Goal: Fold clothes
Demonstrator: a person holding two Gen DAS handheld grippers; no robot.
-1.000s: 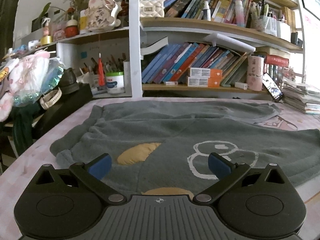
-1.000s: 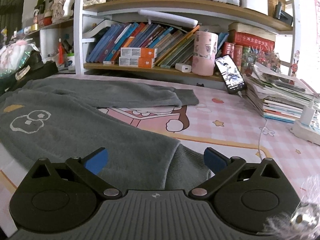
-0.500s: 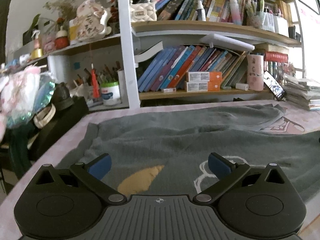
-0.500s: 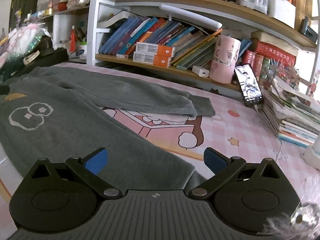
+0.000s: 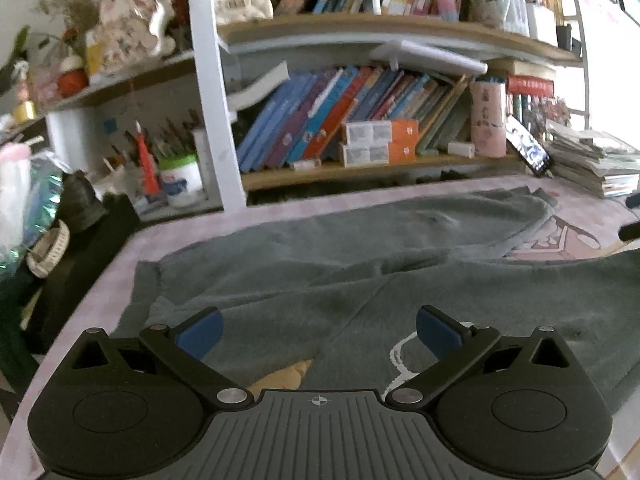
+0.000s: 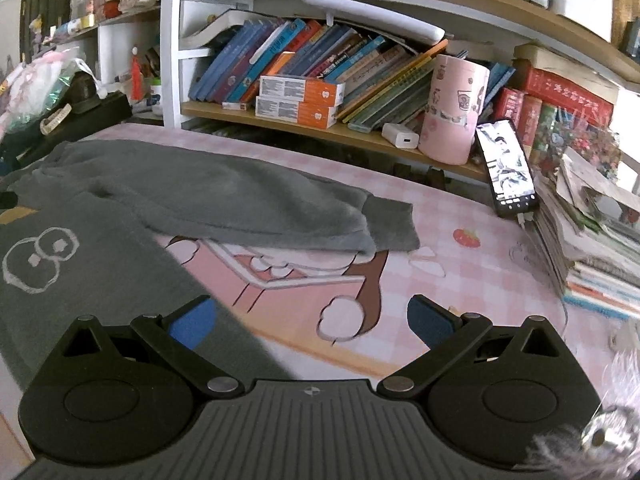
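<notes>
Grey trousers [image 5: 360, 280] lie flat on the pink tabletop [image 6: 460, 264], long axis running left to right. The left hand-held gripper [image 5: 318, 330] hovers wide over the waist end; the right hand-held gripper [image 6: 310, 318], also wide and empty, is nearer the far leg's cuff [image 6: 392, 224], ahead of it.

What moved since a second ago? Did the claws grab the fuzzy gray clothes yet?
Not yet. The left claw slid forward over the gray clothes, so the yellow patch now sits almost under it. The right claw swung off the near leg's end and now hangs over the pink cartoon mat. Nothing was grabbed or dropped. Both claws stayed open, and the clothes seem to lie spread as before.
</notes>
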